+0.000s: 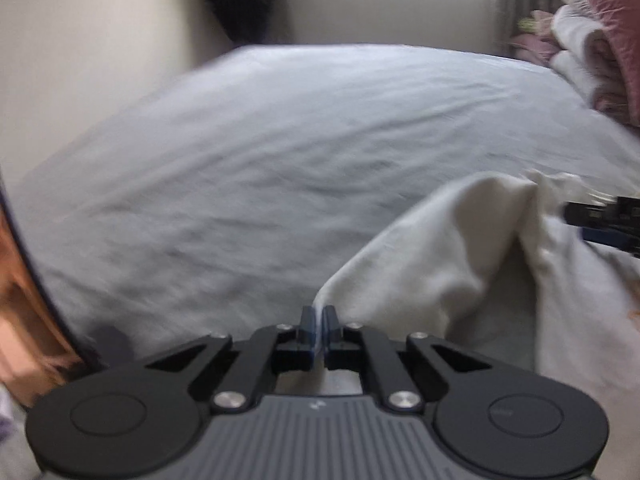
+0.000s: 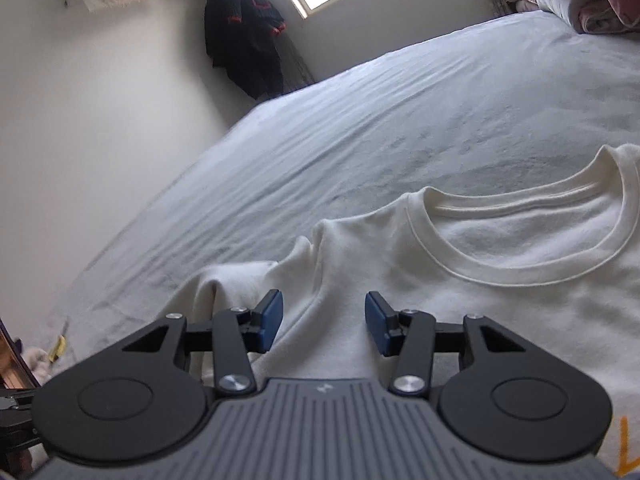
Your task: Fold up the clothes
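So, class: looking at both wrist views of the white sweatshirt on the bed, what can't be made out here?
- Left wrist view: motion blur smears the sweatshirt and bed sheet; which part the left gripper pinches is unclear.
- Left wrist view: right gripper cut off by the frame edge.
- Right wrist view: orange print cut off at the corner, unreadable.
- Right wrist view: sweatshirt's hem hidden behind the right gripper's body.

The left tool [image 1: 319, 330] is pinched closed, while the right tool [image 2: 324, 322] gapes wide.

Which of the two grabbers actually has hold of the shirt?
The left gripper: its blue pads are shut on a pinch of the white shirt. The right gripper hangs open over the shirt, its pads wide apart.
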The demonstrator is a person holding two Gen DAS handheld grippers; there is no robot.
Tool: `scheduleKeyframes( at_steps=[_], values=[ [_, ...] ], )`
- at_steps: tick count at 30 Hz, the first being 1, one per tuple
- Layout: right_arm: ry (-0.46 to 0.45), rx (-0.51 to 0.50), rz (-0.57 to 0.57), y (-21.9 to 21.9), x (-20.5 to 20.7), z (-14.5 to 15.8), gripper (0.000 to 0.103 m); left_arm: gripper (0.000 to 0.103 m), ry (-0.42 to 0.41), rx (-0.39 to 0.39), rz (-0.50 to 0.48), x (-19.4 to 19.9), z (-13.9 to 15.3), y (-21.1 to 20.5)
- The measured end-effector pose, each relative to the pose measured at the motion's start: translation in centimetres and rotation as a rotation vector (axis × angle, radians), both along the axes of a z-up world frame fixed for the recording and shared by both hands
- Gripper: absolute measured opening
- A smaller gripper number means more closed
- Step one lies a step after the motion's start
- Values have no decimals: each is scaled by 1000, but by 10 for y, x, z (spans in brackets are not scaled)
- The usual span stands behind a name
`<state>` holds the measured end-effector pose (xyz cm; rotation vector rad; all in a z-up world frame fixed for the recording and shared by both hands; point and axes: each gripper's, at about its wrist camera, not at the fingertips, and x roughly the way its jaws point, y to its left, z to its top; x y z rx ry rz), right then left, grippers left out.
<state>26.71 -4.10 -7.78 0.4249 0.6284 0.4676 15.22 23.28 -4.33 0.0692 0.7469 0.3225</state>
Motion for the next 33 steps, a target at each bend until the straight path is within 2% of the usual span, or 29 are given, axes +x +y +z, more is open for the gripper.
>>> scheduleKeyframes(
  at_steps=[7,14,20,23,24,26,27,31,33],
  values=[
    [16,84,-25,-6,8,-8,50,3,5,259,85,36,18,-3],
    [8,61,-21,0,8,-7,50,3,84,388,182,79,23,21],
    [-1,35,-14,7,9,-8,50,4,169,316,208,107,16,47],
    [-2,30,-11,7,10,-10,51,14,178,295,240,114,11,52],
    [-2,28,-11,8,10,-11,51,15,176,290,255,115,10,53],
    [-3,25,-8,8,13,-11,52,31,145,265,297,110,13,53],
    [-4,24,-7,8,14,-11,52,43,123,252,299,106,16,51],
    [-2,26,-4,7,18,-13,53,44,60,197,301,87,28,43],
    [-2,28,-4,6,18,-13,53,44,40,134,313,76,30,42]
  ],
)
